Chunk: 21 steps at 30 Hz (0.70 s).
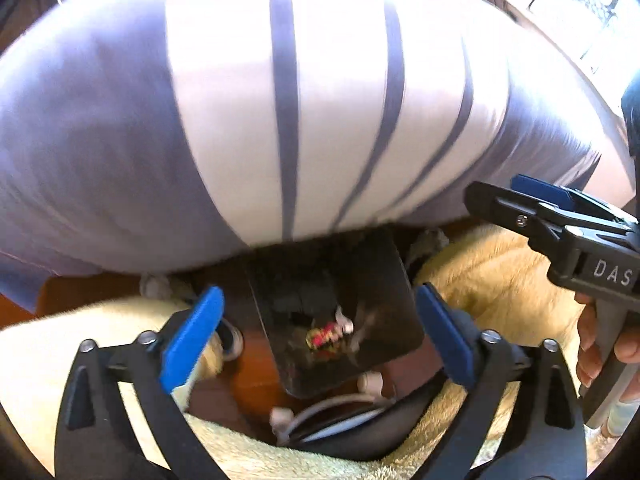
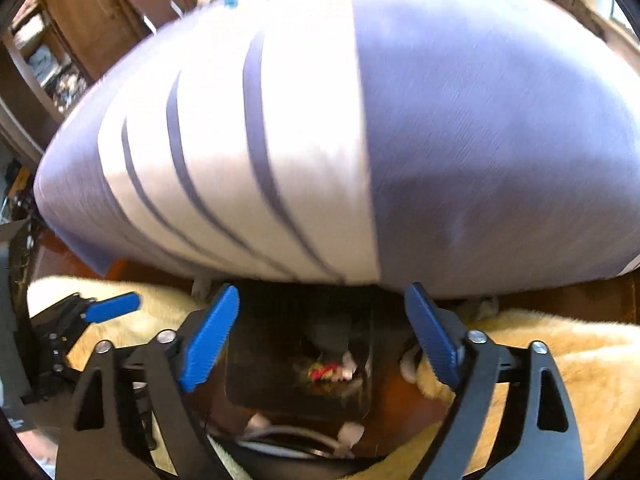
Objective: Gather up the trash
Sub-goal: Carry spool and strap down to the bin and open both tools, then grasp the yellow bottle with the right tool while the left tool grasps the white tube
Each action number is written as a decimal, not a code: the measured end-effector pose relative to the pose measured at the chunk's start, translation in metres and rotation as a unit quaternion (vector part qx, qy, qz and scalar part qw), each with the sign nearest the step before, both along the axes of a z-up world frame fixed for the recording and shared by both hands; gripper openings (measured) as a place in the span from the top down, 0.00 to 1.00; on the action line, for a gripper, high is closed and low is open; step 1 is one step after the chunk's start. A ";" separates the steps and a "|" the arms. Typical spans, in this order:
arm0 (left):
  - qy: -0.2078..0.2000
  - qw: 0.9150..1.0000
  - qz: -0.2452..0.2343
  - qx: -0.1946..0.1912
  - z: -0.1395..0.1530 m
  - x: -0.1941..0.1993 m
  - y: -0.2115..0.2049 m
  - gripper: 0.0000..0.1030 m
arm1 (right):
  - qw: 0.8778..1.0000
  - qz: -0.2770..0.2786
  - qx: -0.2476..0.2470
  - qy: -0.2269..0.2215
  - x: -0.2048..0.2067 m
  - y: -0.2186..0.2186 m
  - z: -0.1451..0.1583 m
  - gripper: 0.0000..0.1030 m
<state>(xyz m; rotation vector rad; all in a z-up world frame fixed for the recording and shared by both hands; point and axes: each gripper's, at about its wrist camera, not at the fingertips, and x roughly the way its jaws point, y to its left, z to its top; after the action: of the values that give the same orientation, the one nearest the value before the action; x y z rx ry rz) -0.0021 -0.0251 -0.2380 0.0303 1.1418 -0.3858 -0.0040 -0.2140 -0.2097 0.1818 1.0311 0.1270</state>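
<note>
A small crumpled wrapper, red, yellow and white, lies on a dark glossy tablet between cream fluffy cushions. It also shows in the right wrist view on the same tablet. My left gripper is open, its blue pads either side of the tablet, and empty. My right gripper is open and empty, just above the tablet. A big lilac and white striped pillow hangs over the tablet's far end. The right gripper shows in the left wrist view, at the pillow's right edge.
White cables and plugs lie on the brown wooden surface in front of the tablet. Cream fluffy fabric lies on both sides. A wooden cabinet stands at the far left. The left gripper appears at the left.
</note>
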 end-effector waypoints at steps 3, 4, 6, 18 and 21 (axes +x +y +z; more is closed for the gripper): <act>-0.034 0.999 0.006 -0.003 0.025 0.006 0.005 0.08 | 0.999 -0.013 -0.008 -0.036 0.004 -0.009 0.024 0.09; -0.050 0.999 0.009 -0.004 0.038 0.009 0.007 0.08 | 0.999 -0.015 -0.013 -0.049 0.007 -0.012 0.034 0.09; -0.066 0.998 0.012 -0.004 0.052 0.015 0.009 0.08 | 0.997 -0.022 -0.021 -0.066 0.015 -0.018 0.047 0.08; -0.124 0.991 0.051 0.015 0.090 0.102 0.021 0.08 | 0.994 -0.033 -0.032 -0.102 0.104 -0.019 0.089 0.08; -0.126 0.990 0.058 0.016 0.091 0.131 0.021 0.09 | 0.994 -0.034 -0.026 -0.099 0.131 -0.009 0.089 0.08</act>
<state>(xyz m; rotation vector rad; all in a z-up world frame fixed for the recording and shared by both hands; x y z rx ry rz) 0.1286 -0.0042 -0.1465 0.0393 0.8949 -0.2529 0.1272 -0.2231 -0.1202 0.1531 0.8284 0.0543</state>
